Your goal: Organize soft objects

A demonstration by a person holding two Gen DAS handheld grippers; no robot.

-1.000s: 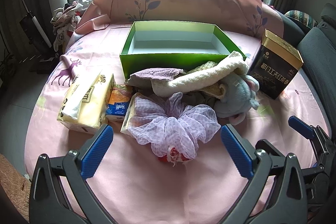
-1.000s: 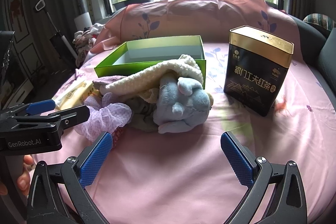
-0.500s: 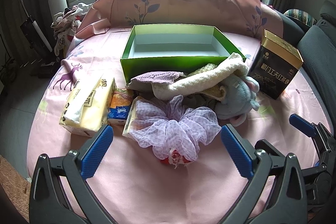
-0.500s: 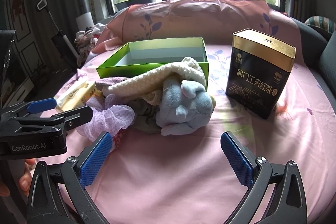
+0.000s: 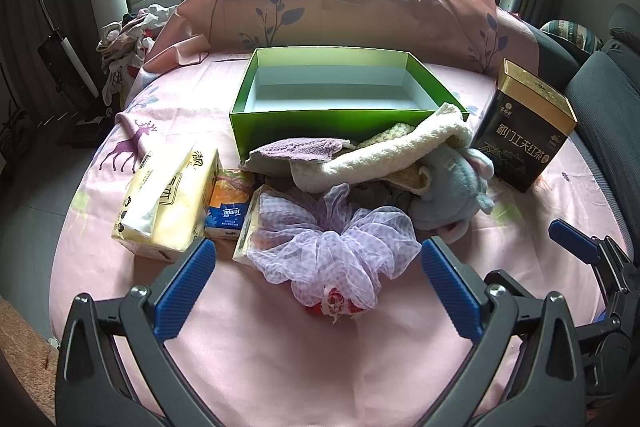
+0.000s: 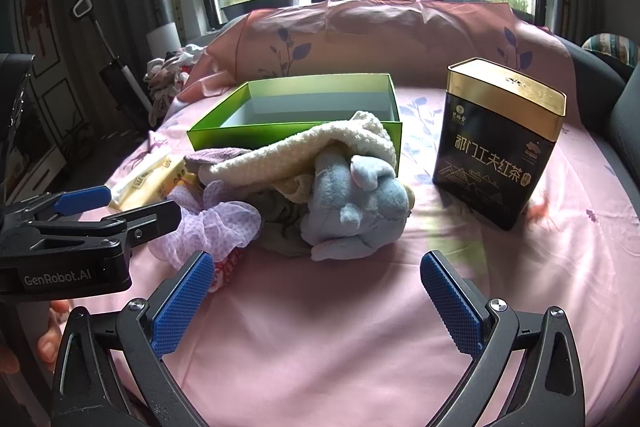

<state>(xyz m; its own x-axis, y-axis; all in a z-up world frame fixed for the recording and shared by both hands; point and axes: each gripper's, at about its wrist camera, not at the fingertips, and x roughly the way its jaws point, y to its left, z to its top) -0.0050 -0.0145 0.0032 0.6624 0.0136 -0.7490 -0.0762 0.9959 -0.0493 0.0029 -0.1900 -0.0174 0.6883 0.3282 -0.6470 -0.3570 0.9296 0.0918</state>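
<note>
A pile of soft things lies on the pink bed in front of an empty green box (image 5: 340,115) (image 6: 296,135). A lilac mesh scrunchie (image 5: 340,247) (image 6: 216,227) lies nearest, with a cream towel (image 5: 396,151) (image 6: 304,147), a purple cloth (image 5: 300,151) and a grey-blue plush toy (image 5: 452,195) (image 6: 352,211) behind it. My left gripper (image 5: 318,287) is open and empty just short of the scrunchie. My right gripper (image 6: 316,295) is open and empty in front of the plush toy.
A black and gold tea tin (image 5: 524,135) (image 6: 500,143) stands at the right. A yellow tissue pack (image 5: 168,203) and a small orange-blue tissue packet (image 5: 228,203) lie at the left. Pillows (image 5: 340,11) and a window are behind the box.
Both grippers have drawn slightly back and up from the pile, so the objects look a little farther. Both stay open and nothing was grasped.
</note>
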